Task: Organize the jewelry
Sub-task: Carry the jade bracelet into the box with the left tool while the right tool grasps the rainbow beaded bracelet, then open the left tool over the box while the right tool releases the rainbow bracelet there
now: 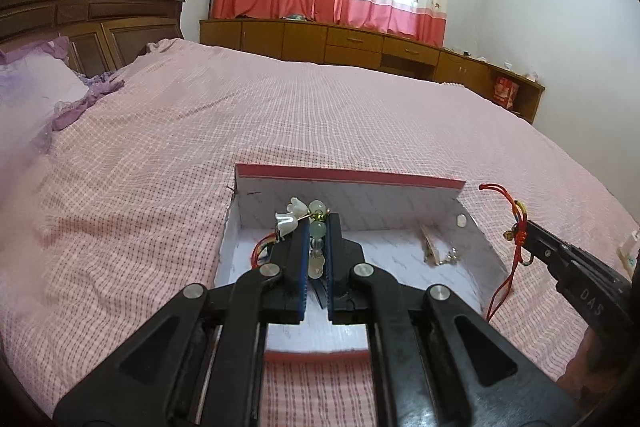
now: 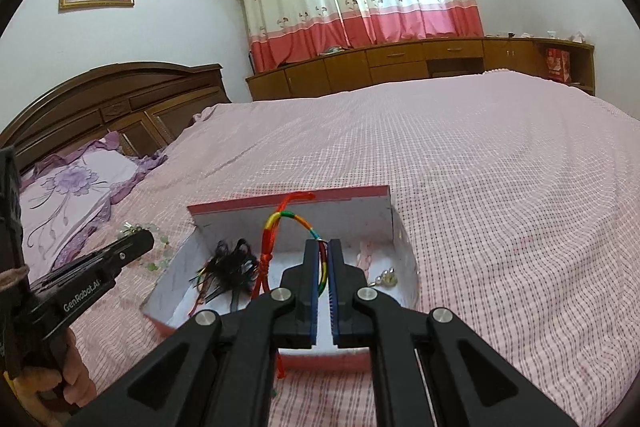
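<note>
An open white box with pink edges lies on the bed. My left gripper is shut on a pale green bead bracelet with white shell flowers, held over the box's left part. My right gripper is shut on a red and multicoloured cord bracelet, held above the box; in the left wrist view this bracelet hangs to the right of the box. The box holds a black tangle of cords, a hair clip and small earrings.
The pink checked bedspread spreads all around the box. A purple pillow and the wooden headboard are at the left. Wooden cabinets stand under the curtains beyond the bed.
</note>
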The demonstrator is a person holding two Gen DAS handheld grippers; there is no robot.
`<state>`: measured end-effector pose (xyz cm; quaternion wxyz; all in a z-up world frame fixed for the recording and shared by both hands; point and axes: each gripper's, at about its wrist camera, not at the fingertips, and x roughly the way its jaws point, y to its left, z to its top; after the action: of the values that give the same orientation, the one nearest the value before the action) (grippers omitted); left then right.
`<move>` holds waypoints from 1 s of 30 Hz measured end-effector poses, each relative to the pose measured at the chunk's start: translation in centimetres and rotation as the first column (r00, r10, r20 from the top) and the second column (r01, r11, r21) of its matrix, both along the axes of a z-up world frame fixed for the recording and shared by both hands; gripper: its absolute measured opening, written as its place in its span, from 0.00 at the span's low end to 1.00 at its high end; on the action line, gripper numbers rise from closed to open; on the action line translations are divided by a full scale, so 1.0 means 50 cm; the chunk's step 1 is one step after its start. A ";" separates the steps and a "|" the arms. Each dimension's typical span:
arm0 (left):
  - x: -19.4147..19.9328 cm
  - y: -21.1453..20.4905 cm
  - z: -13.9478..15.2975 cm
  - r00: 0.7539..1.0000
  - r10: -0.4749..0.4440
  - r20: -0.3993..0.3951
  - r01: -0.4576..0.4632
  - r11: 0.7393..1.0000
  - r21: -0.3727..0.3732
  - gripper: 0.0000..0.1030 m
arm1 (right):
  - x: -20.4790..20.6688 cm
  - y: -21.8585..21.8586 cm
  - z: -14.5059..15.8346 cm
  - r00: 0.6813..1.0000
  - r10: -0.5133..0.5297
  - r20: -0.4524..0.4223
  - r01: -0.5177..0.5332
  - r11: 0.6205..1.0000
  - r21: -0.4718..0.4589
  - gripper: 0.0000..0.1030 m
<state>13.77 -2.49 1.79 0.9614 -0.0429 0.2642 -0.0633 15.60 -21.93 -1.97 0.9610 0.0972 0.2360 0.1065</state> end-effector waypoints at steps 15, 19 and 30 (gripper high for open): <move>0.075 -0.013 -0.082 0.997 0.027 -0.065 -0.026 1.000 0.015 0.00 | 0.104 0.008 -0.085 0.996 -0.038 -0.080 0.035 0.999 -0.039 0.05; 0.084 -0.018 -0.097 0.995 0.024 -0.092 -0.022 1.000 0.020 0.00 | 0.117 0.002 -0.103 0.993 -0.042 -0.111 0.038 0.999 -0.038 0.05; 0.092 -0.023 -0.101 0.989 0.040 -0.141 -0.036 0.999 0.037 0.12 | 0.126 0.002 -0.111 0.990 -0.034 -0.138 0.031 0.999 -0.030 0.06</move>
<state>18.39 -3.66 -3.25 0.9419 -0.0358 0.3319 -0.0372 21.88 -21.82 -7.52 0.9452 0.0947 0.3020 0.0804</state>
